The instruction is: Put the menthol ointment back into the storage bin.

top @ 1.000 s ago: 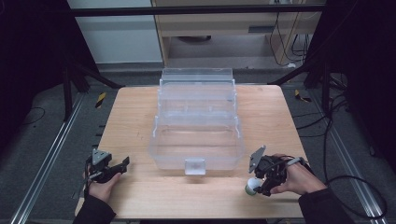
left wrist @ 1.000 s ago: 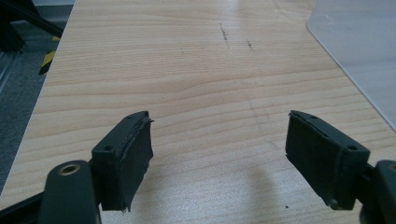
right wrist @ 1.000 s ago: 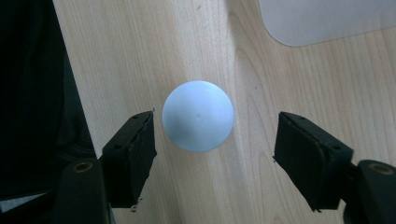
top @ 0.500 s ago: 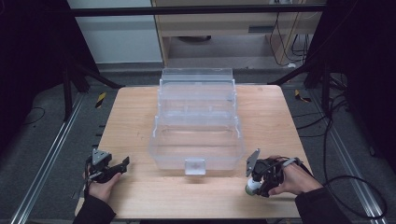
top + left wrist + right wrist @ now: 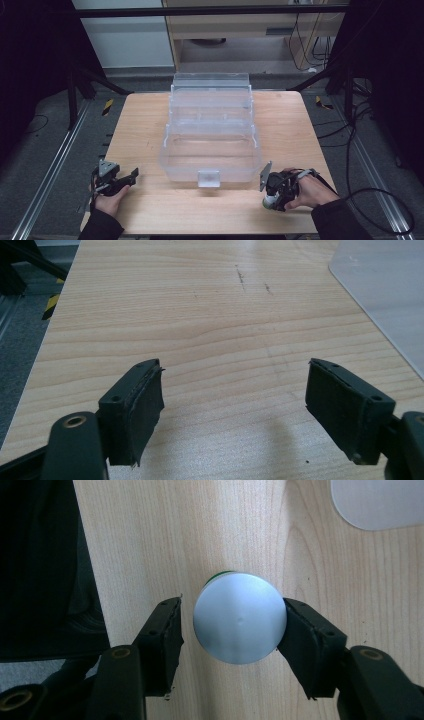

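Close beside table edge (image 5: 200, 232): right tongs (image 5: 270, 195).

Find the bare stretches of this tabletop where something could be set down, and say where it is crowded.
Bare wood runs down both sides of the clear box, and along the near edge of the table between the left gripper and right gripper. The centre is crowded; a silver-topped can sits between the right jaws.

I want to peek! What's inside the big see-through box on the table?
The clear box looks empty; the wooden table shows through its walls. The stepped back trays are too hazy to check fully.
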Available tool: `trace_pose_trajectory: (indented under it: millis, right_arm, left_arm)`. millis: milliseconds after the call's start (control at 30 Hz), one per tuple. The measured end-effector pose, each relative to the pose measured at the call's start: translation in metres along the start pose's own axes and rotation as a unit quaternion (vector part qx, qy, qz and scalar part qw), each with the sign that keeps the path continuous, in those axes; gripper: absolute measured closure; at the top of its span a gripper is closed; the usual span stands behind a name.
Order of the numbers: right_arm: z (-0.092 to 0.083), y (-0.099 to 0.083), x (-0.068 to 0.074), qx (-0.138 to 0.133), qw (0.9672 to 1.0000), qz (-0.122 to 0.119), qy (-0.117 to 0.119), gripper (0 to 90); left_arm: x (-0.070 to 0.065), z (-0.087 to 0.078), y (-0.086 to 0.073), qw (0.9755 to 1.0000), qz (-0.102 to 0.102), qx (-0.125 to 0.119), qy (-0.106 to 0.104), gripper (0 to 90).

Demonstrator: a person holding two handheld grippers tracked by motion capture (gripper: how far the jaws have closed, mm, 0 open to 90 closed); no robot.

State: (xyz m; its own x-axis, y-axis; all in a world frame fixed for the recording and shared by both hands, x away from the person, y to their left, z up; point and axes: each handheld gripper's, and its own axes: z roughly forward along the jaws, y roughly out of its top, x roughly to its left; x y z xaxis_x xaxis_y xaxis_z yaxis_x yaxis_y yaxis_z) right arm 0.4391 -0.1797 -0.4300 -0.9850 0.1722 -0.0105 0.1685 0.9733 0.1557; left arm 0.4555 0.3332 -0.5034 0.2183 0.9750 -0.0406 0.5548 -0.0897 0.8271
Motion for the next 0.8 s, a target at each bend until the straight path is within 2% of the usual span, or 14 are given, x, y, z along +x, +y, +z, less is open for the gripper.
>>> trace_pose_trajectory:
  millis: [133,233,467,800]
  right_arm:
    - [0.0034,0.002,-0.0007,0.005,1.0,0.002,0.002,44.0]
    - [0.0067,0.0034,-0.002,0.005,1.0,-0.007,0.003,44.9]
    - [0.0088,0.0049,-0.0038,0.01,0.9999,0.0,0.004,49.8]
    - [0.0084,0.0049,-0.0044,0.01,0.9999,0.007,0.008,50.1]
  left_arm:
    - [0.0,0.0001,0.0,1.0,-0.001,0.0,0.0,22.2]
    - [0.0,0.0,0.0,1.0,-0.001,0.0,0.0,22.3]
    - [0.0,0.0,0.0,1.0,-0.001,0.0,0.0,22.3]
    - [0.0,0.0,0.0,1.0,0.0,0.0,0.0,22.3]
